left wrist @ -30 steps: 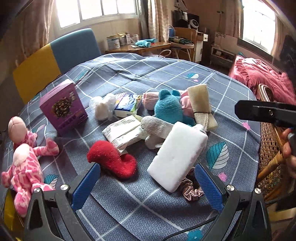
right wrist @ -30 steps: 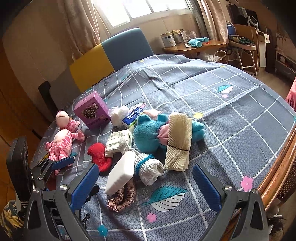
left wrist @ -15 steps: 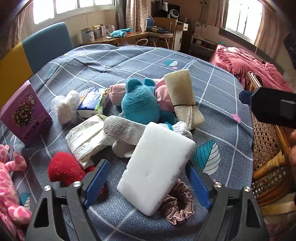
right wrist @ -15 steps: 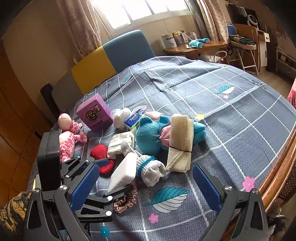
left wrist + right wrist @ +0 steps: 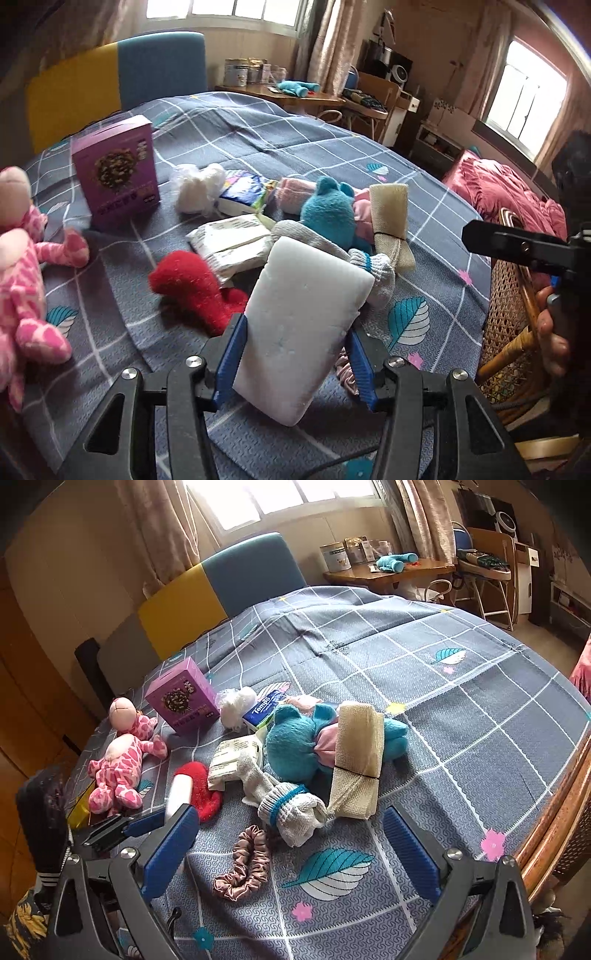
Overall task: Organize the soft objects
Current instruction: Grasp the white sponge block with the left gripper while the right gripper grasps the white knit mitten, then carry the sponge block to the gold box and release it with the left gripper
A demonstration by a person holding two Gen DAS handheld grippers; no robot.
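**Left gripper takes the white sponge block out of the pile**

The left gripper [image 5: 295,354] has just been closing, and its 2 blue pads now press the long sides of the white sponge block [image 5: 303,332], which stands tilted between them with its far end raised over the bedspread [image 5: 332,147]. A grip across the narrow width suits a foam slab: the pads sink in a little and the block cannot twist out. In the right wrist view only its thin edge shows, just beside the red plush piece [image 5: 201,790].

Taking the block as landmark: the red plush piece lies just to its left, the white sock with a blue band [image 5: 373,273] just behind its far end, the teal plush toy [image 5: 328,218] further behind, and the pink scrunchie [image 5: 242,864] beside its near end on the right. The purple box [image 5: 118,173] and the pink spotted doll [image 5: 22,280] sit well to its left.

The right gripper [image 5: 291,853] hangs with jaws wide and nothing between them, over the scrunchie, probably waiting its turn.
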